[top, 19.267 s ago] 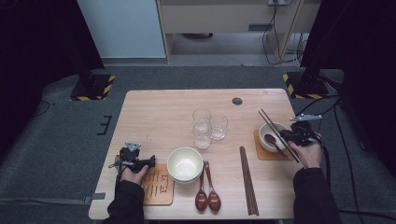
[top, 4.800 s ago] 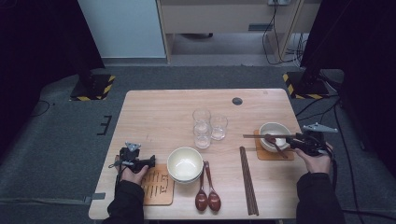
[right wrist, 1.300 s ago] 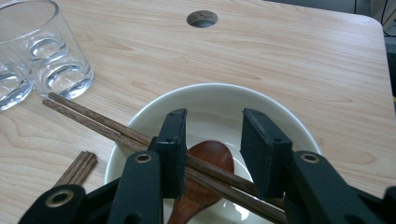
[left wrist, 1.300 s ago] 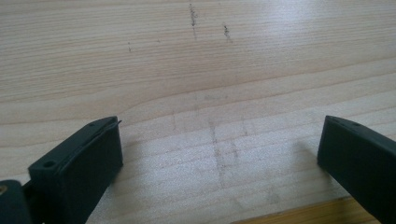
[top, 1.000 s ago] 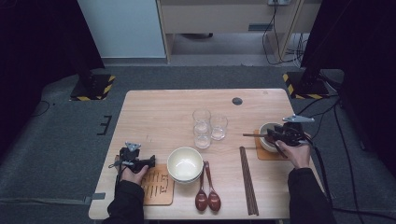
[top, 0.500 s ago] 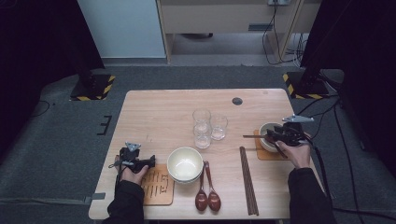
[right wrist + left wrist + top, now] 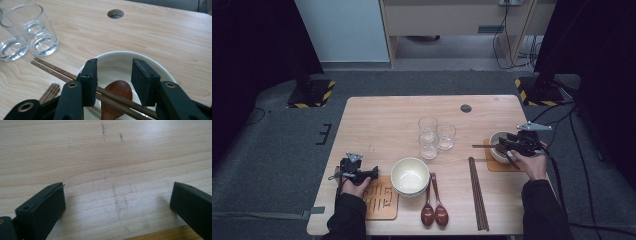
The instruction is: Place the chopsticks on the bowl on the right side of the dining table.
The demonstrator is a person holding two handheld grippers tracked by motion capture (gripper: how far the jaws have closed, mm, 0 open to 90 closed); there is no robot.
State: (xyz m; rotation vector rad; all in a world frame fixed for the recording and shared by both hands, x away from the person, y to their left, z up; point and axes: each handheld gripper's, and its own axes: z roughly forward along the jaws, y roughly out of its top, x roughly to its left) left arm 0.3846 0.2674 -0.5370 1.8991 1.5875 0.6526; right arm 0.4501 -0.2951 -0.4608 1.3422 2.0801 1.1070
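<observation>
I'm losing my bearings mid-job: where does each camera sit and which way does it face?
High view: above the person's side, looking forward and down on the table; both forearms show.
Left gripper view: on the left hand-held gripper, facing bare tabletop; open jaws.
Right gripper view: on the right hand-held gripper, over the bowl, chopsticks and wooden spoon.
High and right views share the glasses.

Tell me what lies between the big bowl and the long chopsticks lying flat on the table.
Two brown wooden spoons lie side by side between the big bowl and the flat chopsticks, as the high view shows.
</observation>
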